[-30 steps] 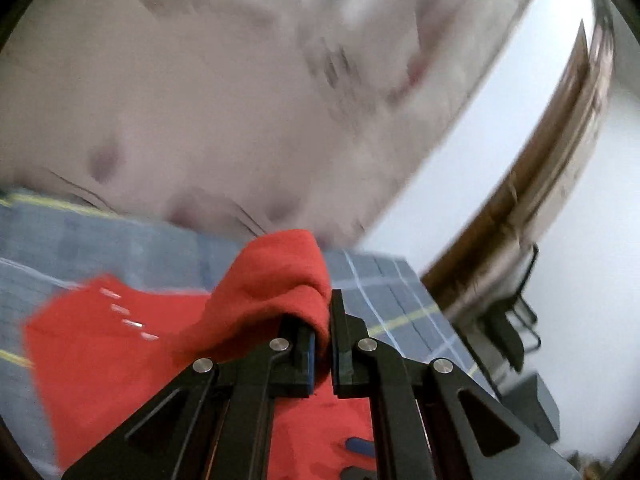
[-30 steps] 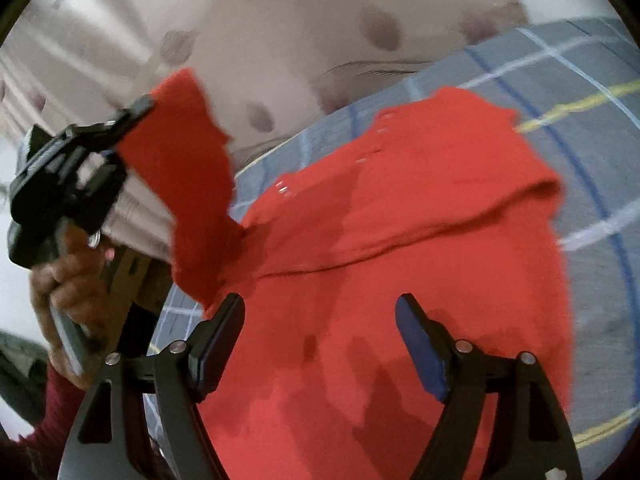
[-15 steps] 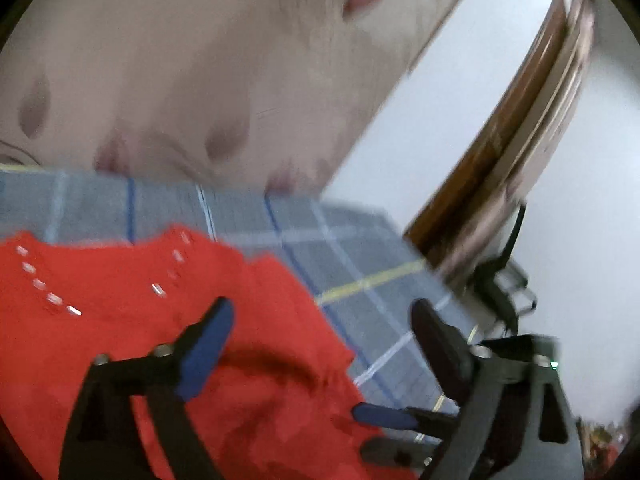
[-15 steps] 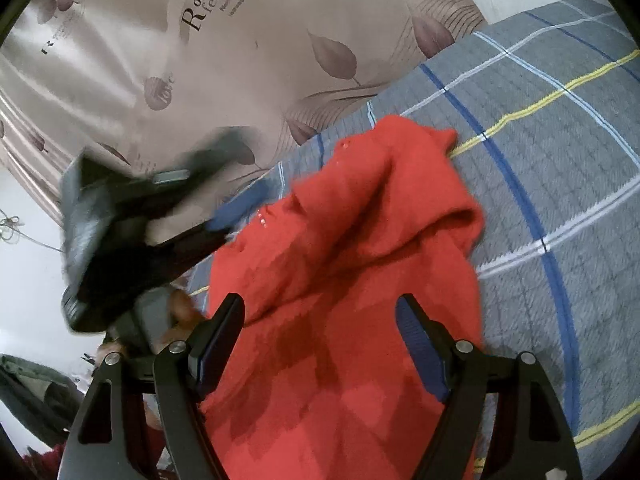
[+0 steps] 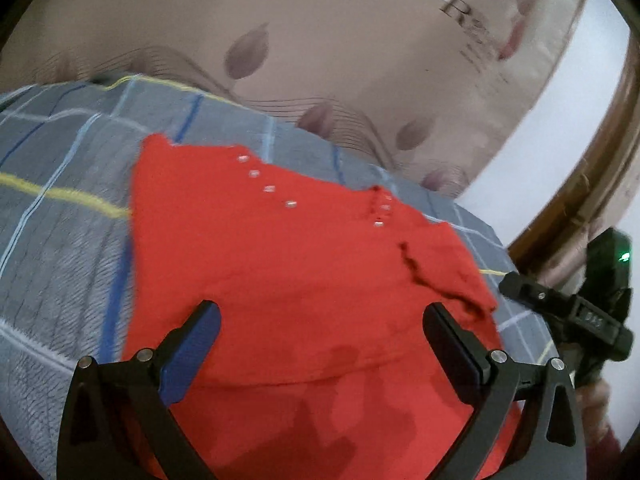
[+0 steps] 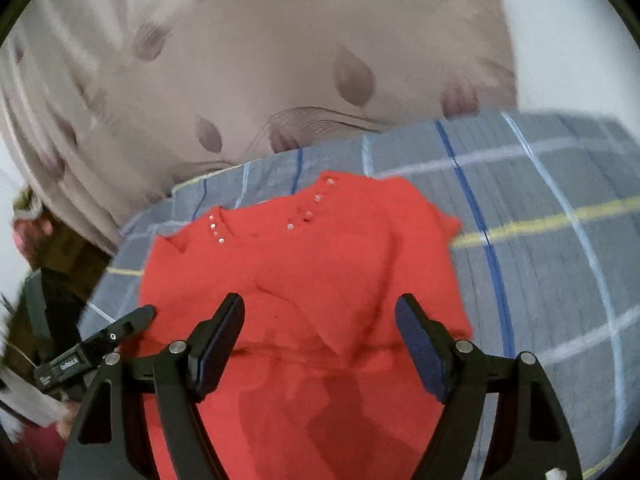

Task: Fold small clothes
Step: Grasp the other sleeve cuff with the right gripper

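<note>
A small red knit top [image 5: 300,260] with a row of shiny studs at the neckline lies on the grey checked bed cover [image 5: 60,240]. One sleeve [image 5: 448,276] is folded in over the body. My left gripper [image 5: 322,312] hovers over the lower half of the top, its jaws opening wide with nothing between them. In the right wrist view the red top [image 6: 304,256] lies spread below my right gripper [image 6: 320,300], which is open and holds nothing. The left gripper's finger [image 6: 132,320] shows at the garment's left edge.
A beige curtain [image 5: 320,40] with a leaf print hangs behind the bed. A curved wooden frame [image 5: 600,184] stands at the right. The bed cover [image 6: 540,260] stretches out to the right of the top. The right gripper's body [image 5: 580,320] sits at the right edge.
My left gripper let go of the red sleeve, opened wide and came down over the top. The sleeve now lies folded on the body. My right gripper shifted and rolled, still open.
</note>
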A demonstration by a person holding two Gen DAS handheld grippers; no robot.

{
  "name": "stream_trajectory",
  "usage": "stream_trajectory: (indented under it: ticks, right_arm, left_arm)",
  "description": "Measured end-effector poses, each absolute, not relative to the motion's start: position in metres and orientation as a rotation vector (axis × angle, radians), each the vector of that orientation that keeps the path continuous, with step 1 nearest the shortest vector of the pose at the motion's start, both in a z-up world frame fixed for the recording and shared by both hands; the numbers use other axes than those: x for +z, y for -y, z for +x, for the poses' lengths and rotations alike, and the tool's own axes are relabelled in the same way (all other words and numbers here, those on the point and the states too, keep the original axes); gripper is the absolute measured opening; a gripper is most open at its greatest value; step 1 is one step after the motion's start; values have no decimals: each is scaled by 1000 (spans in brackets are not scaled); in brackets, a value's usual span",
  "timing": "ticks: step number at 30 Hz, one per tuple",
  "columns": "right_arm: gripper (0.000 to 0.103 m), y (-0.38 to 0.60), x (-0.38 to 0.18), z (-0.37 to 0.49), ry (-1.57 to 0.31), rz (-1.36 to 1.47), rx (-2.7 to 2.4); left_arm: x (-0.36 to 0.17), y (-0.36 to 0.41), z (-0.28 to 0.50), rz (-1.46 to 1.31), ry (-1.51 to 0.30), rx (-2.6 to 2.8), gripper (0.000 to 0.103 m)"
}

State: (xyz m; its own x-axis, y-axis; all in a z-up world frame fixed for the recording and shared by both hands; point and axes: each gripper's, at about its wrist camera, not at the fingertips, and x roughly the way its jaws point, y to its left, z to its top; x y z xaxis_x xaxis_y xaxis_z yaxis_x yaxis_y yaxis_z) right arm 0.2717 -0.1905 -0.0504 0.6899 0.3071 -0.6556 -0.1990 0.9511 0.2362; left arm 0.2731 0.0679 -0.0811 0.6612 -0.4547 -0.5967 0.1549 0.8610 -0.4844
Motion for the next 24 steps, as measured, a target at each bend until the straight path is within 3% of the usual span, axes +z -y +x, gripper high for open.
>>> stream_trajectory:
  ticks: [6,7,8,11,17,24]
  right_arm:
    - [70,118,-78,291,-788,-329,171]
    - [57,114,-85,296,-790,-384,145]
    - [33,117,-92,302,-816,-399,125]
    - [9,155,-86,313,-827,-263,78]
    - [10,286,-66,295,-783,406,158]
    - [20,338,-110,276,-788,767,294]
  left_arm:
    - [-95,-78,273,-511,-767,-372,101]
    - [-95,-80,272,-517,-767,-374,101]
    - [-95,-81,273,-521,-768,-376,101]
    - [-94,-81,273,-530,-765,-378,101]
    - [-90,-86,270,-551,-756,-379,101]
    - [-89,-88,267,-571,-745,-382,101]
